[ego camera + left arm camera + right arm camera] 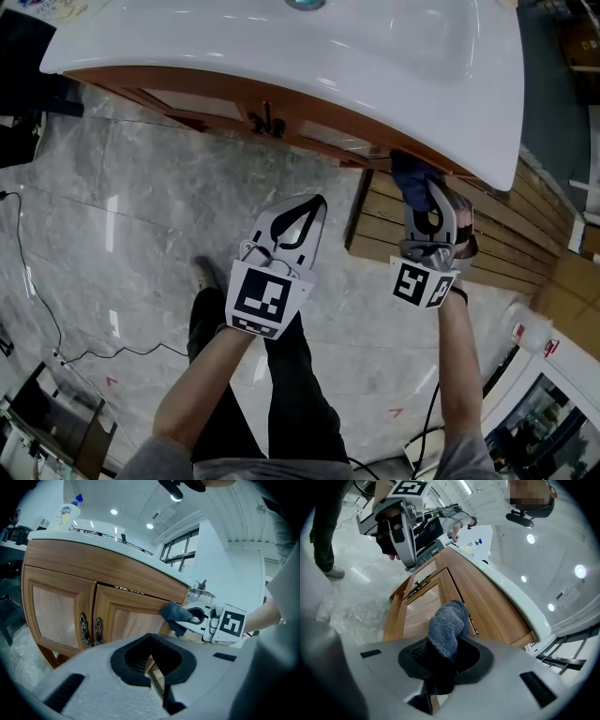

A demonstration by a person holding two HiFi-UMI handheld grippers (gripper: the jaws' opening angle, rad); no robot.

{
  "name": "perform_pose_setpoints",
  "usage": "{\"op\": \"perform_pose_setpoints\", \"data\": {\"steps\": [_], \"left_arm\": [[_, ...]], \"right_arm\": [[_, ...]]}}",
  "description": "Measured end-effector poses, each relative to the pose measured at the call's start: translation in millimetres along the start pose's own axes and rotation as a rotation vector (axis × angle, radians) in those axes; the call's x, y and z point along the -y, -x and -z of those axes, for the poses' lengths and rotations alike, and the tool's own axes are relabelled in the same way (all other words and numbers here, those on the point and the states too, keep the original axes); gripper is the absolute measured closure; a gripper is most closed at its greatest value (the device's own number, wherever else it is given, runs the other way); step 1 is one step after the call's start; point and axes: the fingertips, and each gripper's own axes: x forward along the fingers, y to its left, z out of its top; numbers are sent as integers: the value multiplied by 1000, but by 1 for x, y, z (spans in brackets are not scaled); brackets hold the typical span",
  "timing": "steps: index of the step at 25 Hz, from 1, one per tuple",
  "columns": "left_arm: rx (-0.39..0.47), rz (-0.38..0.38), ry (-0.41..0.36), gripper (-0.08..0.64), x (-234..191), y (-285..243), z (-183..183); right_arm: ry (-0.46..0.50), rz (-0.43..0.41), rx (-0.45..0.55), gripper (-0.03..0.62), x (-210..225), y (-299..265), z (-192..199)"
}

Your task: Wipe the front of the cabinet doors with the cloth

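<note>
Holding the cloth (447, 623) tight in its fingers, the right gripper (193, 617) seems to press it on the cabinet door (126, 623), mid frame. Left gripper (151, 654) fingers sit together, empty. Wipe slowly, pushing flat.

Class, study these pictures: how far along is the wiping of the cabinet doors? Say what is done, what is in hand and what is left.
Done: the right gripper is shut on the blue-grey cloth. In hand: the cloth sits at the upper corner of the brown wooden cabinet door nearest that gripper. Left: probably the other door; no wipe marks show either way. The left gripper is shut, empty.
</note>
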Motion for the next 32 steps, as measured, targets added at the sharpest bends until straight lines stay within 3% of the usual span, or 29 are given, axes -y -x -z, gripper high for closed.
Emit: {"op": "perform_pose_setpoints", "data": {"steps": [13,32], "left_arm": [[-21,-18,13,552,-14,-9,13],[-33,-24,-21,552,-21,-29,41]], "right_arm": [[-23,-46,-19,515,-33,-19,13],[-24,-135,-31,515,-120,-54,52]]}}
